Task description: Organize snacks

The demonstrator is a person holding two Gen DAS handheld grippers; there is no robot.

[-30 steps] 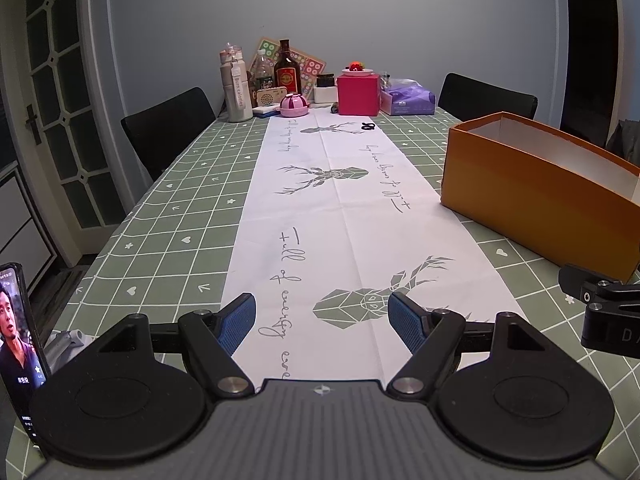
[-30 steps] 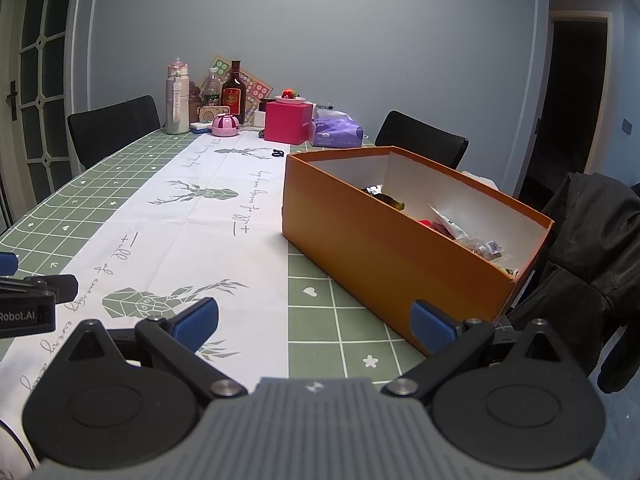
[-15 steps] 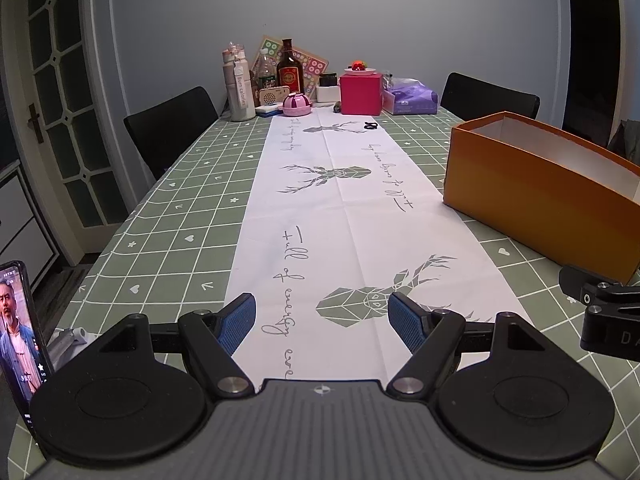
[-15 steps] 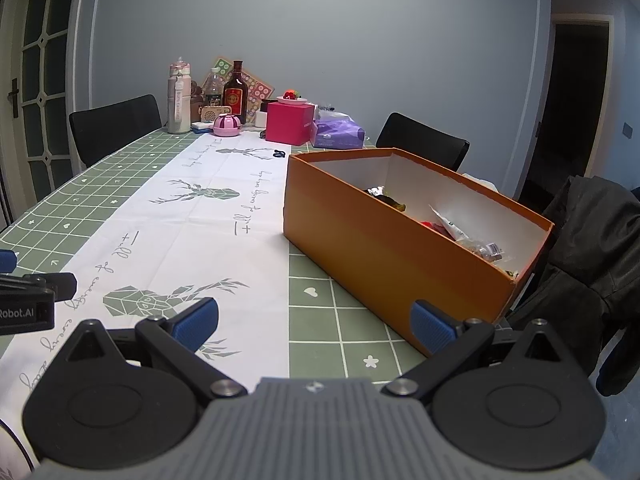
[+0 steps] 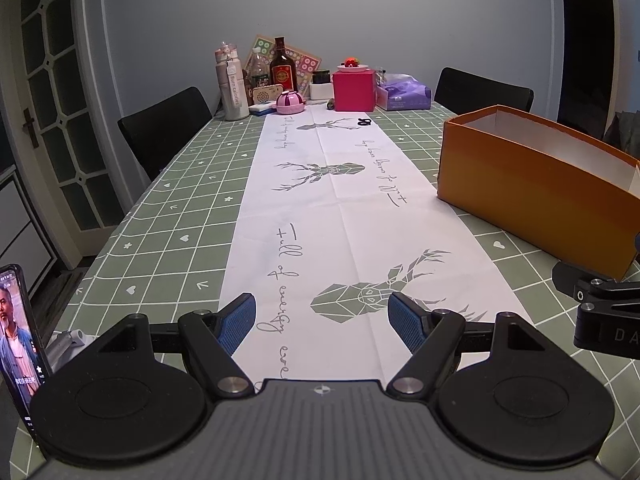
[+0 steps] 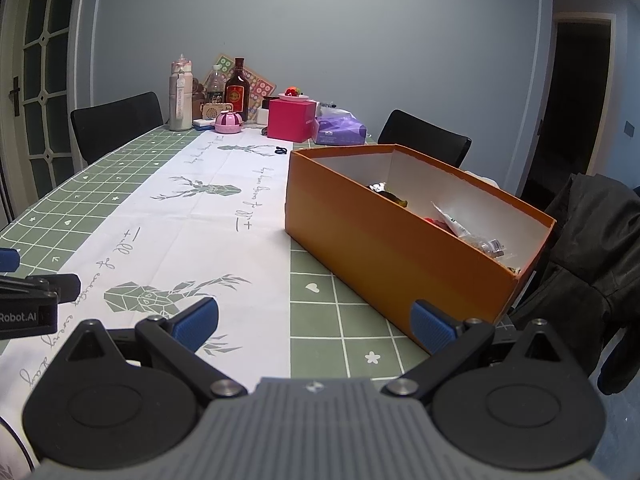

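Observation:
An open orange box (image 6: pixel 400 240) stands on the right side of the table; it also shows in the left wrist view (image 5: pixel 532 184). Several snack packets (image 6: pixel 460 228) lie inside it, partly hidden by its near wall. My left gripper (image 5: pixel 322 322) is open and empty, low over the white runner near the table's front edge. My right gripper (image 6: pixel 314 322) is open and empty, just in front of the box's near corner. Each gripper's side shows at the edge of the other's view.
A white deer-print runner (image 5: pixel 340 208) runs down the green grid tablecloth (image 5: pixel 180 208). Bottles, a pink box (image 5: pixel 354 90) and a purple tissue pack (image 5: pixel 404 96) crowd the far end. Black chairs stand around. A phone (image 5: pixel 18 332) stands at left. A dark jacket (image 6: pixel 592 260) hangs at right.
Both views have shifted slightly, as if the grippers lifted or tilted a little. Both stay open and empty. The box and its contents have not moved.

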